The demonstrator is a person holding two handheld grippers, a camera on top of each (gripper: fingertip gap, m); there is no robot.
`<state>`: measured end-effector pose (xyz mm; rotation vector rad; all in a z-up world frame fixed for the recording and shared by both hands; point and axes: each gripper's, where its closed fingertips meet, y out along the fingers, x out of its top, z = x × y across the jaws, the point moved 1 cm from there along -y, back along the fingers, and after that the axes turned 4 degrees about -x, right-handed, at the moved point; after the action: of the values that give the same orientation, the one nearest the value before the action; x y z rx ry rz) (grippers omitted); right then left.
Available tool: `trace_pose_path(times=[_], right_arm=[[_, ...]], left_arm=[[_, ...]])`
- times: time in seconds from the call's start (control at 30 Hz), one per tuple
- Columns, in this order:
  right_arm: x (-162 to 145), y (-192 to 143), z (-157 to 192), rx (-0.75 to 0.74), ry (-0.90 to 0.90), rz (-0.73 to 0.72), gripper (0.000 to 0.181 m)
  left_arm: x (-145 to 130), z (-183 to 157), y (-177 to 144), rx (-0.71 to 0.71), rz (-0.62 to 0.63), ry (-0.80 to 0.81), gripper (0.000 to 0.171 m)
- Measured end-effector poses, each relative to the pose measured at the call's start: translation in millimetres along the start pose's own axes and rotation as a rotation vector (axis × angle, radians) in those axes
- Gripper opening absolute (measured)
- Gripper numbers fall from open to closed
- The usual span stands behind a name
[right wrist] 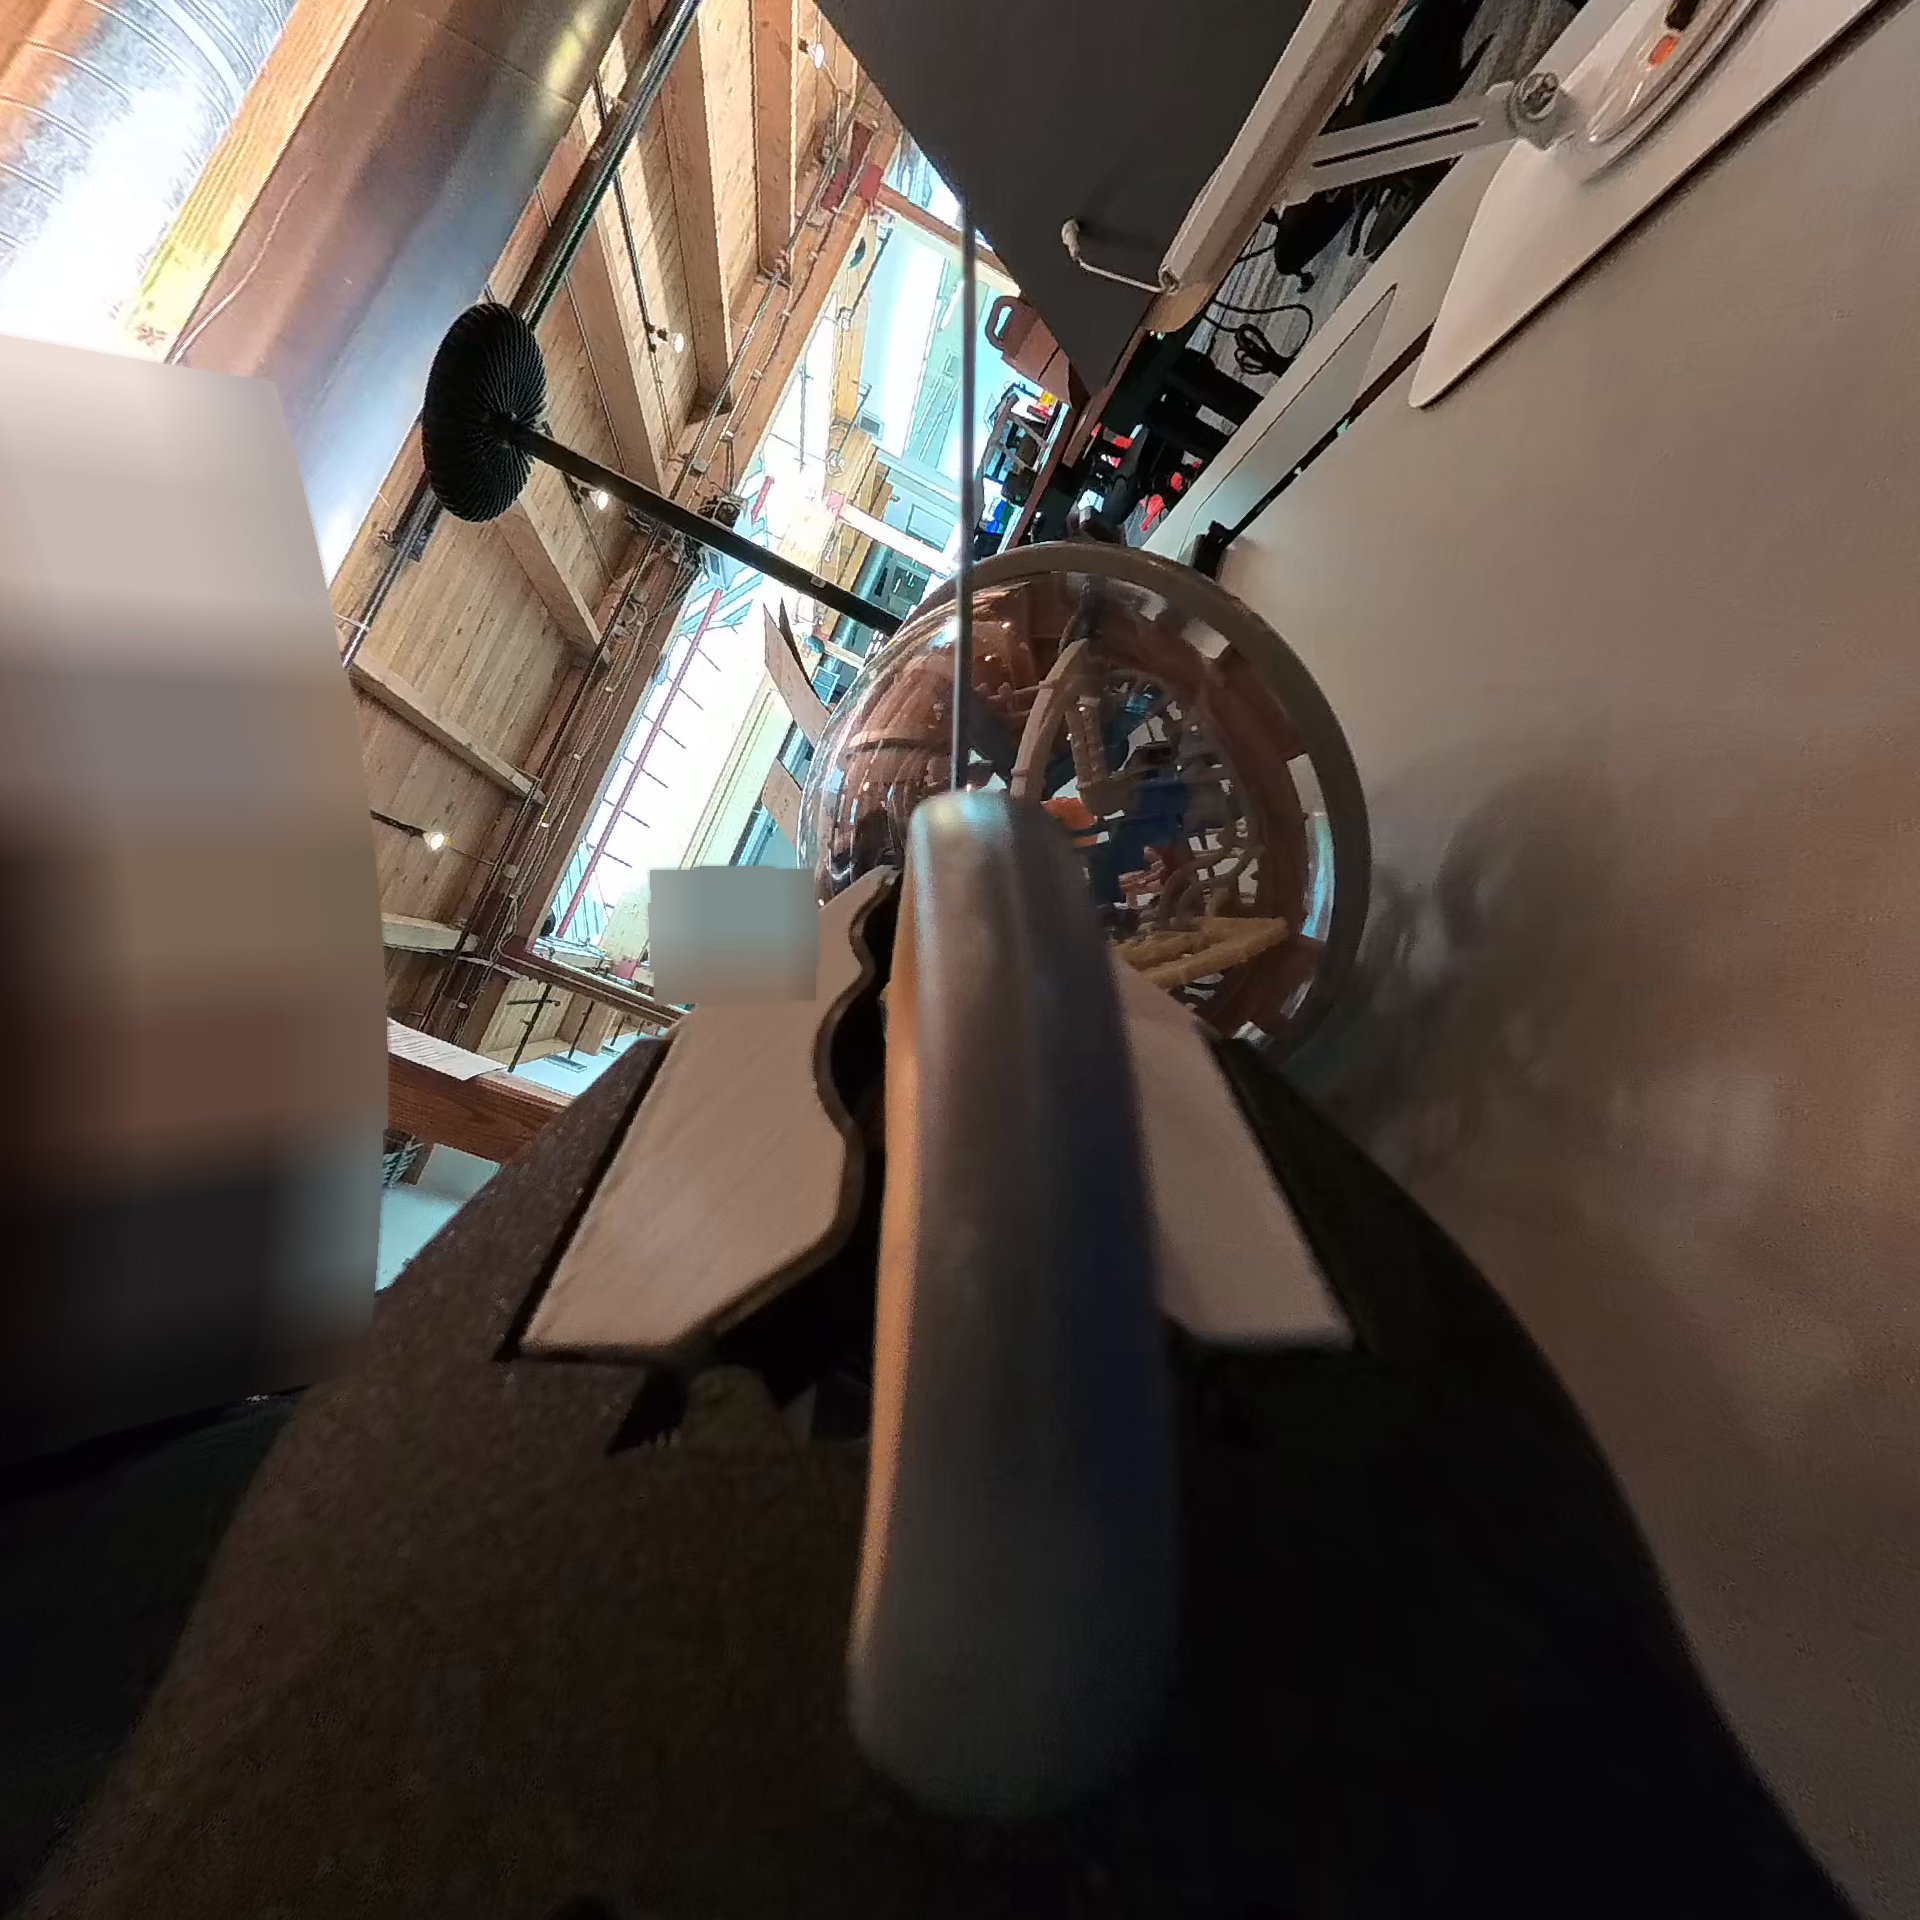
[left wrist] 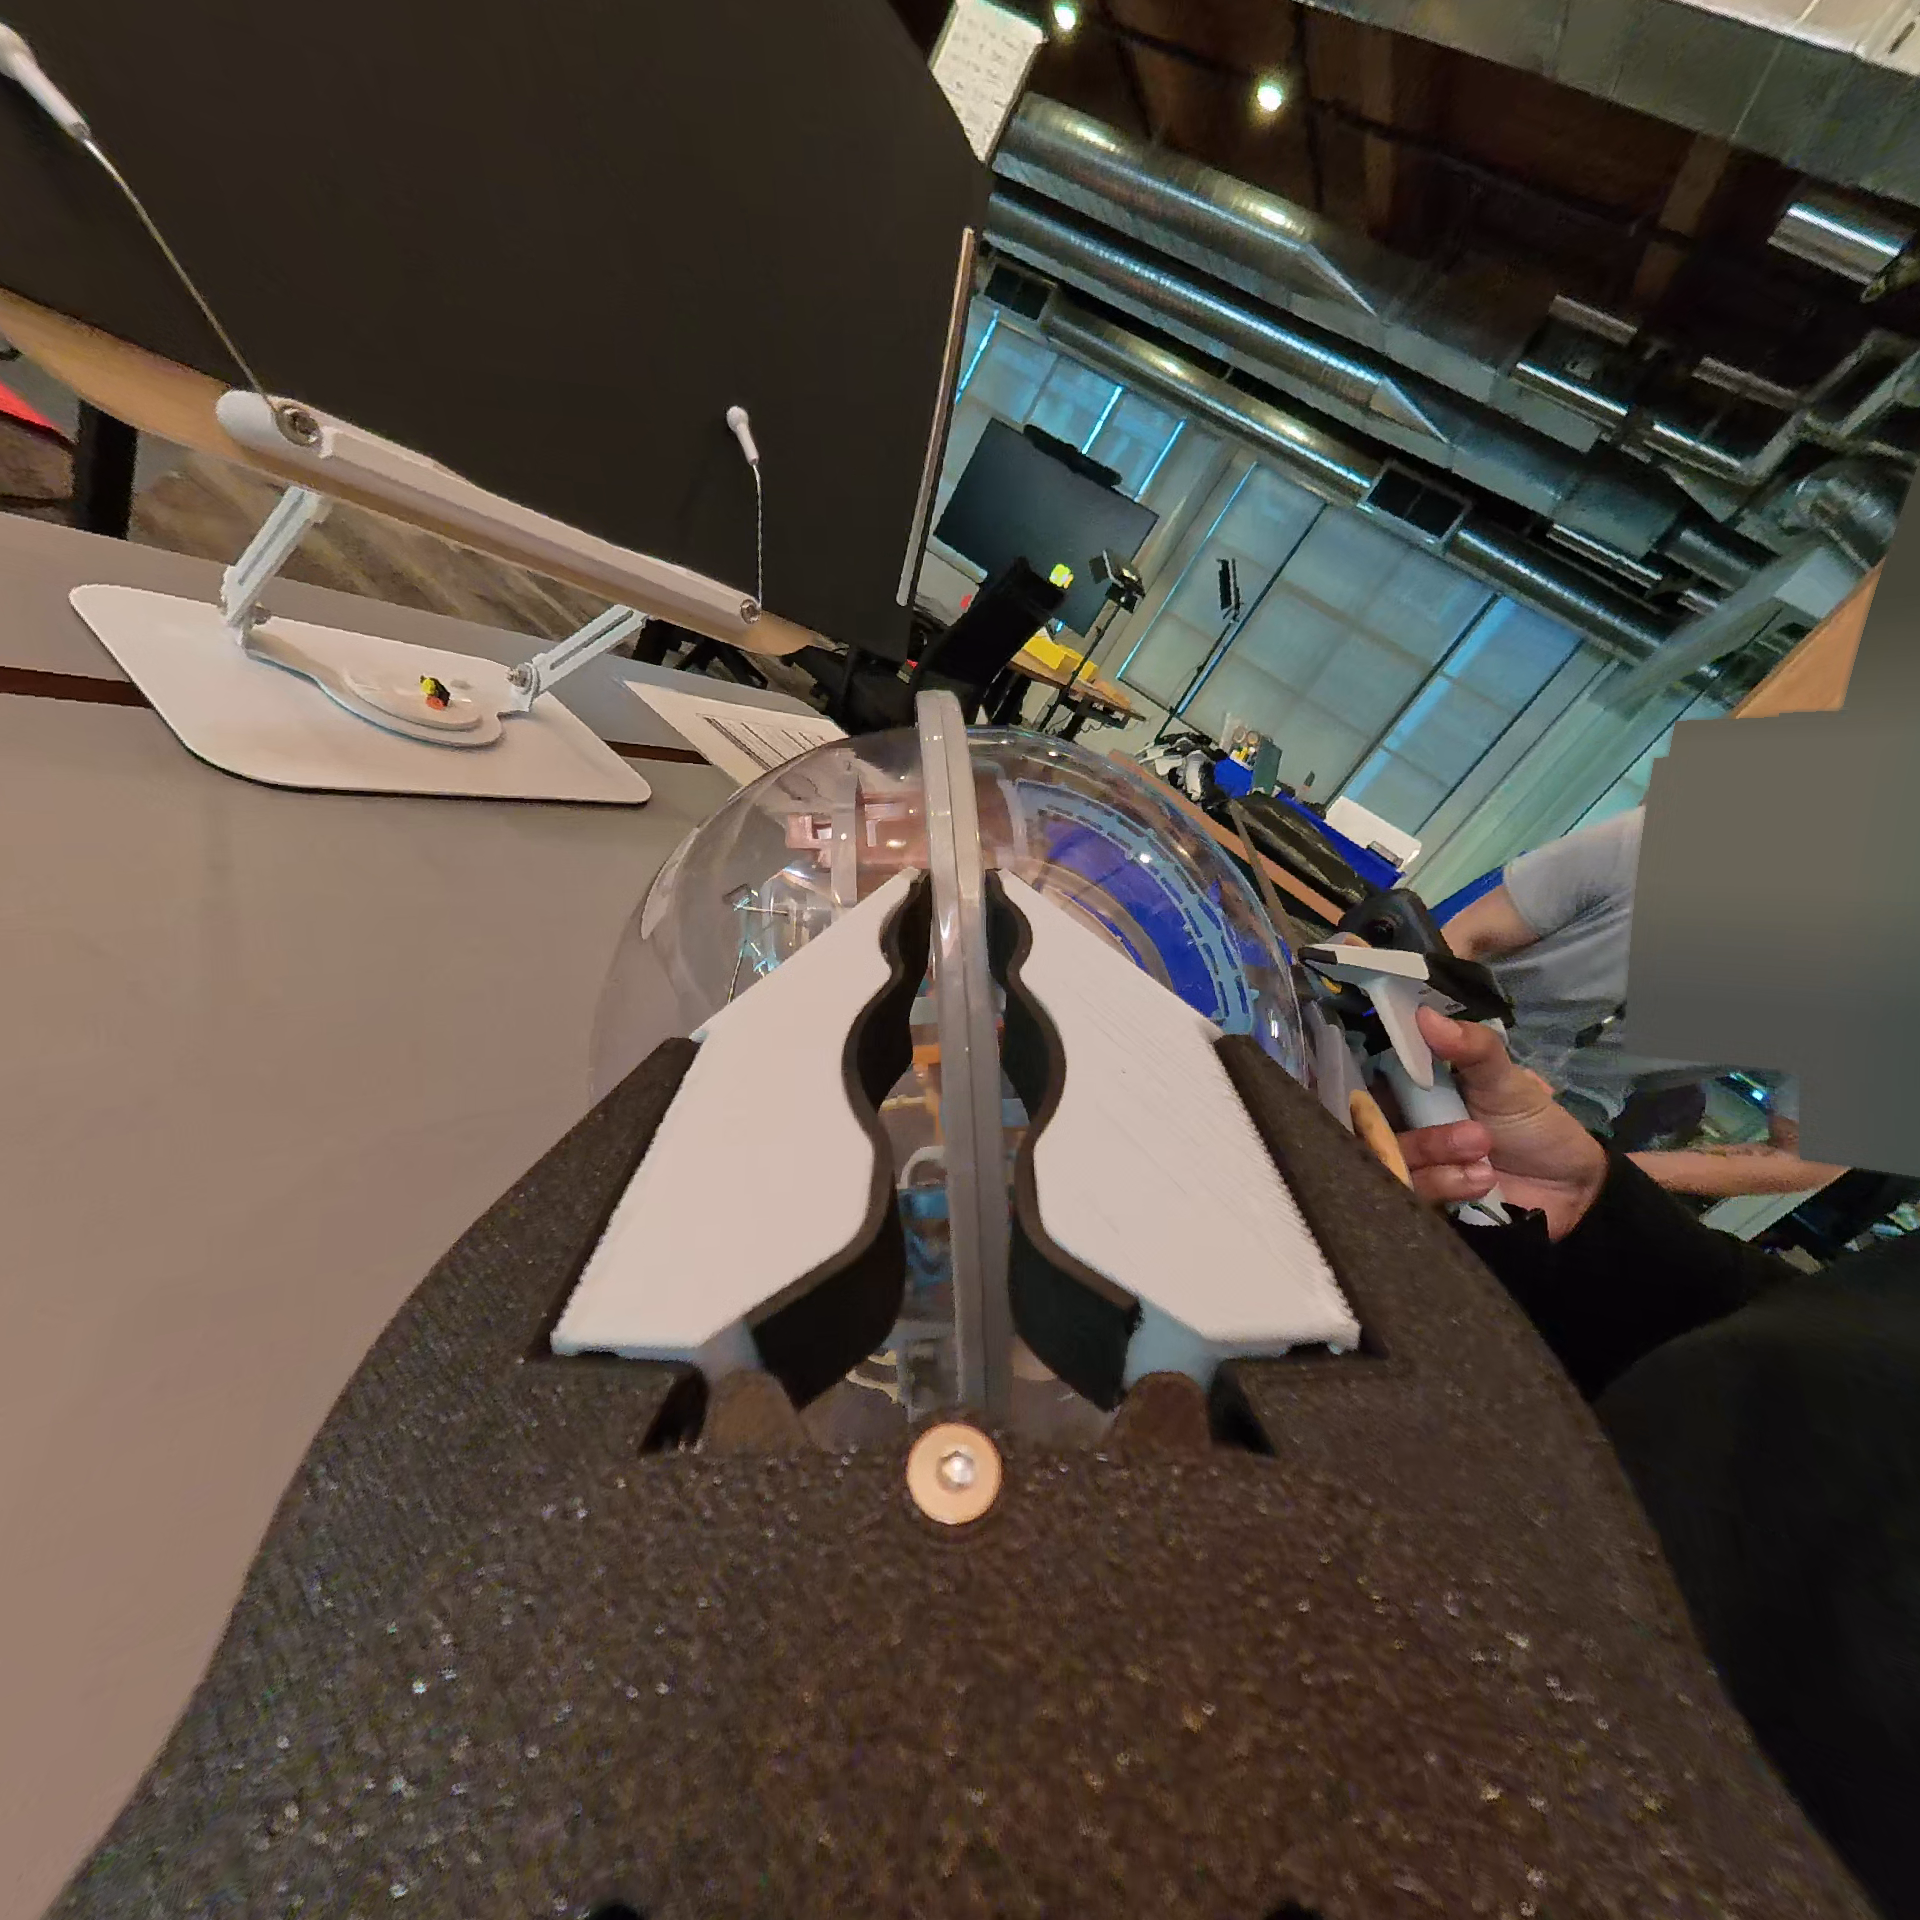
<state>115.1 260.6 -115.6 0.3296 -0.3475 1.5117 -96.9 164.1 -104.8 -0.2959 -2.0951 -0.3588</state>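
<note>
Jaws of both grippers, left gripper [left wrist: 954, 904] and right gripper [right wrist: 997, 883], pinch the clear ball's [left wrist: 1122, 883] stiff rim at 12 o'clock; its shell looks slippery.

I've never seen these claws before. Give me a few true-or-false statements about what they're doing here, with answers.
1. The left claw is shut on the clear ball's rim. True.
2. The ball is empty. False: a coloured maze shows inside.
3. The right claw holds a white handle with a thin wire. True.
4. The white stand sits on the floor. False: it is on the grey table.
5. The ball is opaque black. False: it is see-through.
</note>
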Motion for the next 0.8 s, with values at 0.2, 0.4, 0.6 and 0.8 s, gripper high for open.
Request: trace_pose_path(times=[0.2,0.4,0.6,0.8], right_arm=[[0,-3,-3,-0.013,0.023,0.003,0.018],[-2,-6,-9,-0.031,0.046,-0.011,0.02],[-1,-1,-5,-0.041,0.005,0.007,0.02],[2,1,2,-0.067,-0.11,0.02,0.017]], left_arm=[[0,-3,3,-0.018,-0.007,-0.006,0.009],[2,-8,7,-0.034,-0.015,-0.013,0.009],[3,-4,4,-0.013,-0.001,0.012,0.009],[5,2,1,0.032,0.003,0.046,0.009]])
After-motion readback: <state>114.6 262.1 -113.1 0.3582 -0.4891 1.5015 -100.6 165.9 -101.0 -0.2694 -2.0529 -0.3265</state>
